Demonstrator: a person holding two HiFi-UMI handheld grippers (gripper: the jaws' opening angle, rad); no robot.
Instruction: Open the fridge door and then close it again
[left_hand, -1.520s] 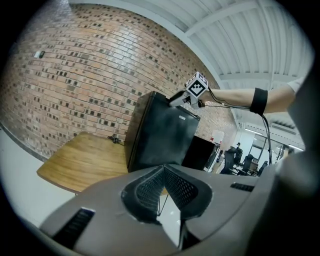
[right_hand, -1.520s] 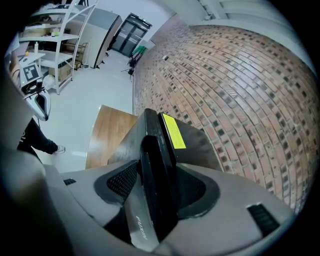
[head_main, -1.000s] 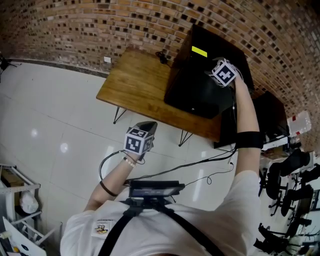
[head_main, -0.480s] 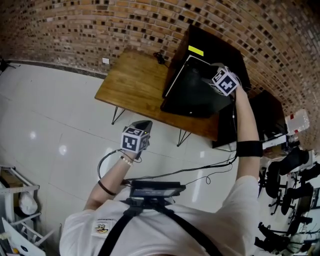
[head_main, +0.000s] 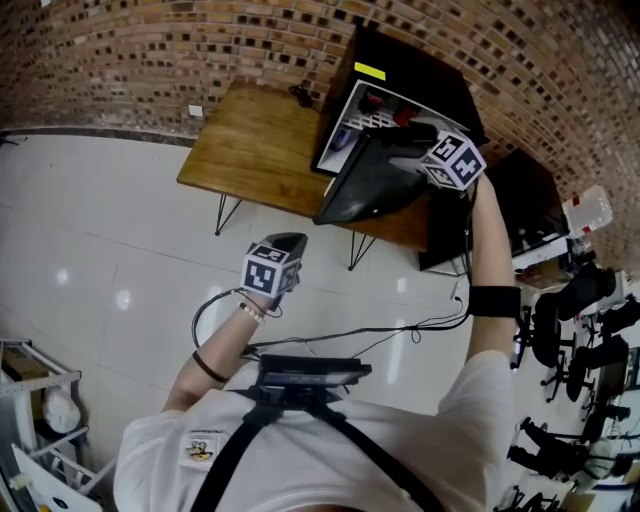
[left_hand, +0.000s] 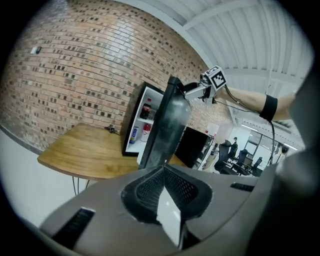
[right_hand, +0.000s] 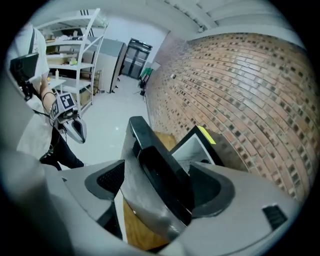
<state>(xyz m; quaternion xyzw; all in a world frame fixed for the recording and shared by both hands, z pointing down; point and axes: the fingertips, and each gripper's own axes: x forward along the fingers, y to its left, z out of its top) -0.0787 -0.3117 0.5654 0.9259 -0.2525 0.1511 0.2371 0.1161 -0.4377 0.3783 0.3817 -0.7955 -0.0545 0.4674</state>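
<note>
A small black fridge (head_main: 405, 72) stands on a wooden table (head_main: 250, 150) against the brick wall. Its door (head_main: 368, 185) hangs wide open, and the white inside (head_main: 368, 108) shows bottles and cans. My right gripper (head_main: 400, 150) sits over the door's top edge. Its jaws have just been opening, and in the right gripper view the door (right_hand: 150, 160) stands between them, with the pads spread wide around it. My left gripper (head_main: 291, 241) hangs shut and empty over the floor, short of the table. From it I see the door (left_hand: 167, 125) edge-on and the right gripper (left_hand: 197, 91) on top.
A black cabinet (head_main: 520, 195) stands just right of the table. Office chairs (head_main: 585, 310) crowd the far right. A cable (head_main: 330, 338) loops over the white tiled floor near my feet. A white rack (head_main: 35, 385) is at the lower left.
The fridge door has swung from nearly shut to wide open, so the inside now shows. My right gripper came out with the door's top edge. The left gripper shifted a little.
</note>
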